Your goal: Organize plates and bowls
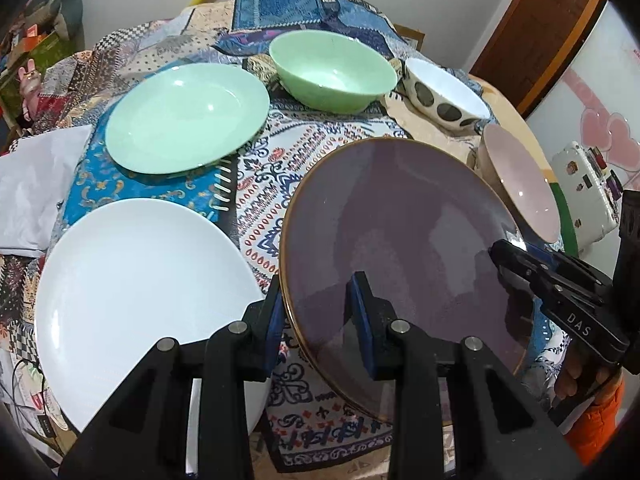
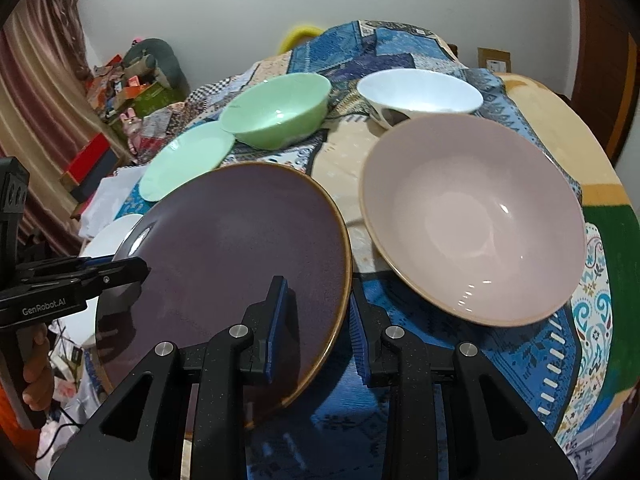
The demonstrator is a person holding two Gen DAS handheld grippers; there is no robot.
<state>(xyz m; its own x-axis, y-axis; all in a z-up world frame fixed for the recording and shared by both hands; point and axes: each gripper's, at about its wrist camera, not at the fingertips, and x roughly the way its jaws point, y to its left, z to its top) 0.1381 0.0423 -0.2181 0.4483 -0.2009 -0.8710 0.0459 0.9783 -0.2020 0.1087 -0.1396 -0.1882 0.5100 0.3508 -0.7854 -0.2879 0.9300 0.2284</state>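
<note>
A purple plate with a gold rim is held above the table, tilted. My left gripper straddles its left rim and is shut on it. My right gripper straddles its right rim and also grips it; that gripper shows at the plate's right edge in the left wrist view. A white plate lies front left, a green plate behind it. A green bowl, a white dotted bowl and a pink bowl stand on the table.
The table carries a patchwork cloth. White paper lies at its left edge. Clutter and boxes stand on the floor left. A white device sits right of the table.
</note>
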